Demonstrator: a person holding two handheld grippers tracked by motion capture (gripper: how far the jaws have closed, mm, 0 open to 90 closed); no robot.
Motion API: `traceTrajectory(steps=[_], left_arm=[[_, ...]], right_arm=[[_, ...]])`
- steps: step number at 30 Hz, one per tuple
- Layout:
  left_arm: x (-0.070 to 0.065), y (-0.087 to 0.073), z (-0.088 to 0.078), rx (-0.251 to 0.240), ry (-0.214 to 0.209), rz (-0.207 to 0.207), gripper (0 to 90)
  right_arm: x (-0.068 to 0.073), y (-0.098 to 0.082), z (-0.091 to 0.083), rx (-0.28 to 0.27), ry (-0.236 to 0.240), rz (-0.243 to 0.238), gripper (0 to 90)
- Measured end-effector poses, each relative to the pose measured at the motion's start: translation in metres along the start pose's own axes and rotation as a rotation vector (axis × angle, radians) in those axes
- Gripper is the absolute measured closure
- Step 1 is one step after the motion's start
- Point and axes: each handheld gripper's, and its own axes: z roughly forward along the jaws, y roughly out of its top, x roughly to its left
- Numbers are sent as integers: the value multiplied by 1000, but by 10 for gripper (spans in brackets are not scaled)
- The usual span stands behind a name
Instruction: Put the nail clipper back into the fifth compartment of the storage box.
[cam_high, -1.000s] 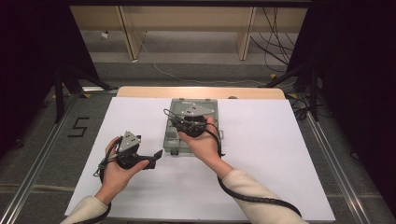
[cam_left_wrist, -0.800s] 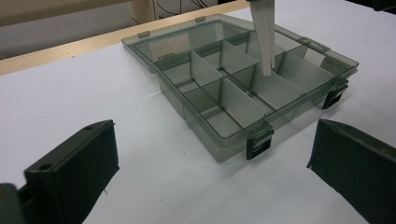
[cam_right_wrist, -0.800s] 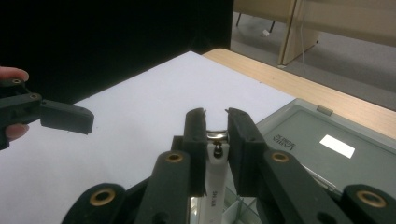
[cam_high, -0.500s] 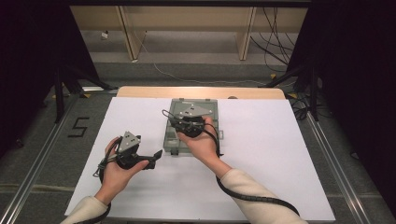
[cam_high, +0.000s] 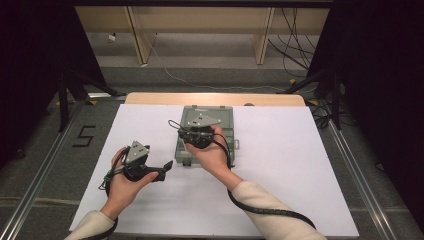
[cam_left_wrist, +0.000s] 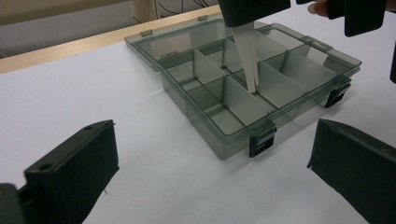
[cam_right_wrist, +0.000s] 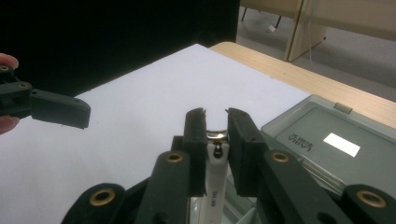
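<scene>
On the near left of the white table (cam_high: 280, 195), the left gripper (cam_high: 162, 170) is lying low in the person's left hand (cam_high: 122, 185), its 2 black jaws standing wide apart with nothing between them and pointing toward the box. In the left gripper view those jaws are framing bare tabletop just short of the box's front latches. Farther in, near the table's middle, the right gripper (cam_right_wrist: 215, 128) is hanging over the smoky grey compartment box (cam_high: 207, 131), gripped by the right hand (cam_high: 212, 155). Its jaws are standing close together and pinching a slim white tool (cam_right_wrist: 215, 179) with a small metal ring at its top end, the pads pressing on both sides. The left gripper view is showing that white tool (cam_left_wrist: 247, 56) pointing downward, its tip reaching into 1 of the middle compartments of the open box (cam_left_wrist: 280, 100), beside a grey divider. Behind the tray, the box's clear lid (cam_right_wrist: 334, 140) is lying flat open toward the table's far wooden edge.
</scene>
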Motion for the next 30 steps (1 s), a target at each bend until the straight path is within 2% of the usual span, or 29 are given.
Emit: traceTrajectory(steps=[16, 30], left_arm=[[1, 0, -1, 0, 1, 1, 3], [1, 0, -1, -1, 3, 0, 3]], right_arm=[[-1, -8, 10, 24, 5, -10, 786], [3, -19, 20, 73, 1, -38, 785]])
